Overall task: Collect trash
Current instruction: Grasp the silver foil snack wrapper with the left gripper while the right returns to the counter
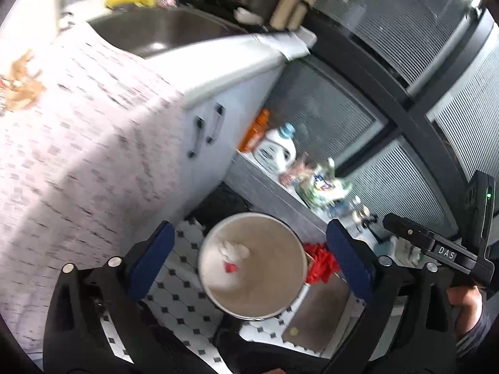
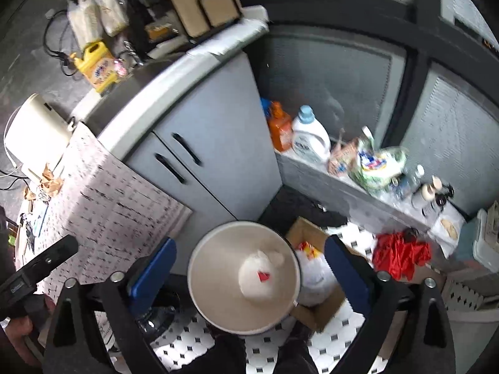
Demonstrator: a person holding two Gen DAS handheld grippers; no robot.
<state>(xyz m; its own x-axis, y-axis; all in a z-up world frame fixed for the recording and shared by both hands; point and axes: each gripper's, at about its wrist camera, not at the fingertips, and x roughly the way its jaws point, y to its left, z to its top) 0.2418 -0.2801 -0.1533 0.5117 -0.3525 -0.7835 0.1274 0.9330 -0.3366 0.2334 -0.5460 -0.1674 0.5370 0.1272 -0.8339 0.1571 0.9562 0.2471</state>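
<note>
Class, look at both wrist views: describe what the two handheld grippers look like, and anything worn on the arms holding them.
Both the left gripper and right gripper have black angular frames, silver round bolts, and fingers faced with blue pads. In the left view, the right gripper's black body carries white "DAS" lettering and a green light. A dark grey sleeve shows.

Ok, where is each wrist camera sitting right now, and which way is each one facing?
Left wrist: on the left gripper, tilted down at the round white trash bin on the black-and-white tiled floor; jaws open and empty; the right gripper's body and hand show at right.
Right wrist: on the right gripper, tilted down at the same bin; jaws open and empty; the left gripper's body shows at lower left.
Shared: bin holding crumpled white trash, grey cabinet doors, white detergent bottle.
</note>
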